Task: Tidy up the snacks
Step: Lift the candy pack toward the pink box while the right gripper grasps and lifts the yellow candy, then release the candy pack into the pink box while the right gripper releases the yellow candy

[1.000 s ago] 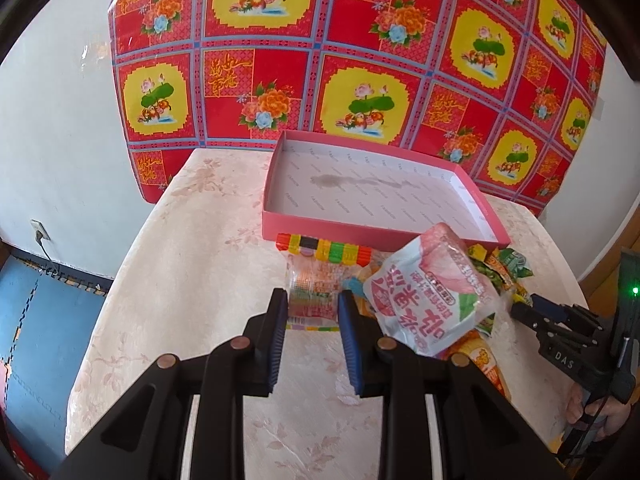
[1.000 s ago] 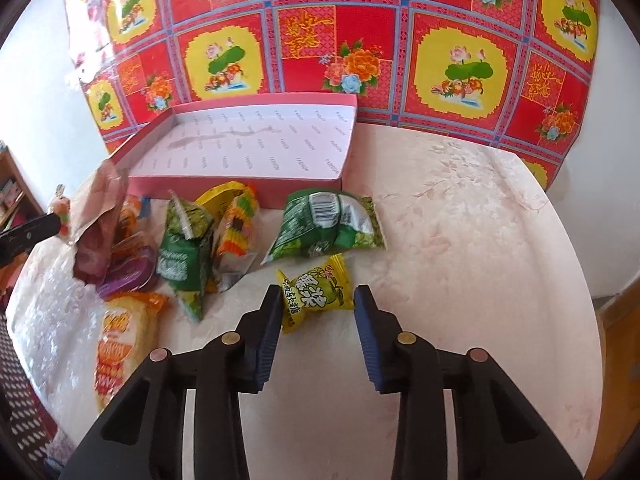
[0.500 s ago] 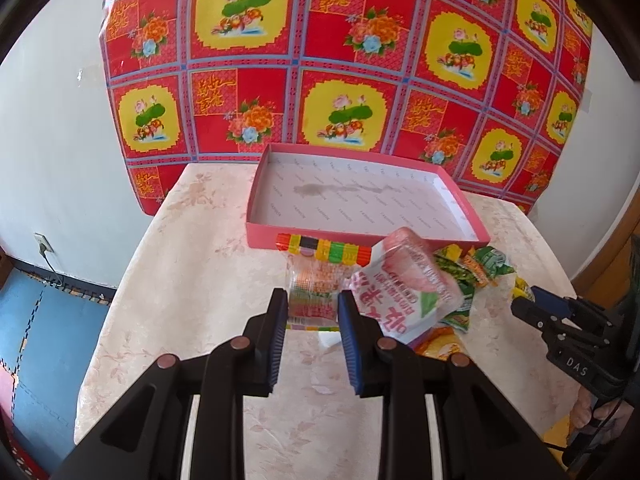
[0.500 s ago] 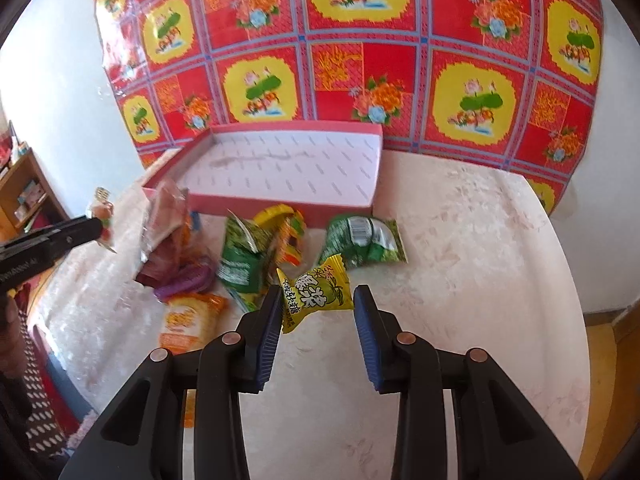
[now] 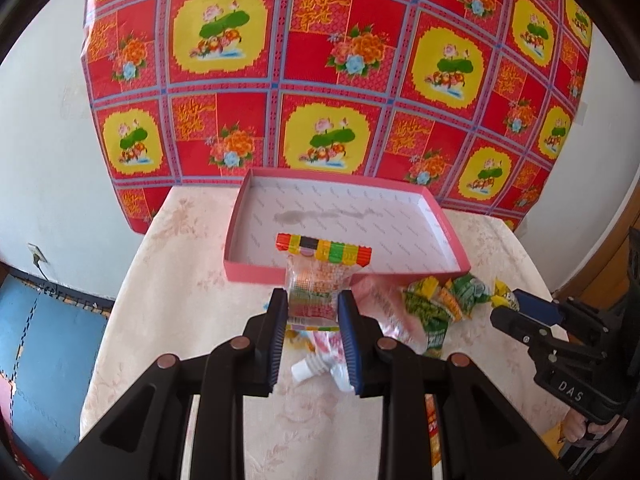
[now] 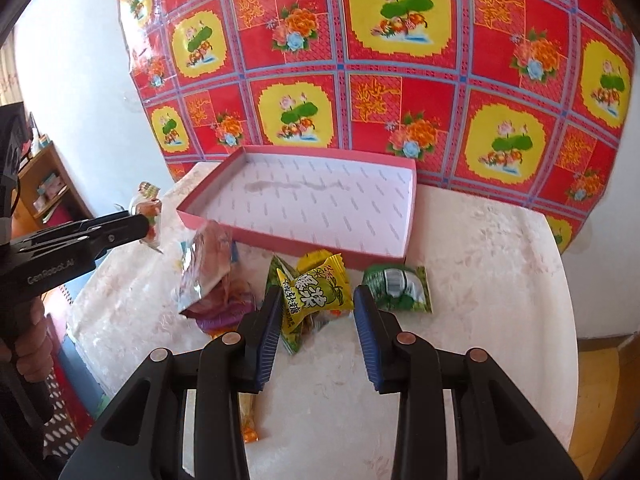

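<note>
My left gripper (image 5: 312, 294) is shut on a clear packet with a striped colour header (image 5: 320, 276), held up in the air in front of the pink tray (image 5: 256, 272). To its right, a pink and silver bag (image 5: 384, 304) is blurred above the snack pile. My right gripper (image 6: 317, 290) is shut on a yellow candy packet (image 6: 316, 292), lifted above the table. The pink tray (image 6: 280, 238) lies behind with nothing in it. The left gripper (image 6: 140, 226) shows at the left edge of the right wrist view, still holding its packet.
Loose snacks lie in front of the tray: a green bag (image 6: 396, 288), green and yellow packets (image 5: 436, 308), an orange packet (image 6: 248, 428), a white-nozzled pouch (image 5: 308, 368). The table has a cream floral cloth (image 5: 180, 300). A wooden shelf (image 6: 44, 184) stands at the left.
Both grippers have risen with their packets, so the table looks farther off. The pink bag that hung beside the left packet has come away and is dropping to the pile.
</note>
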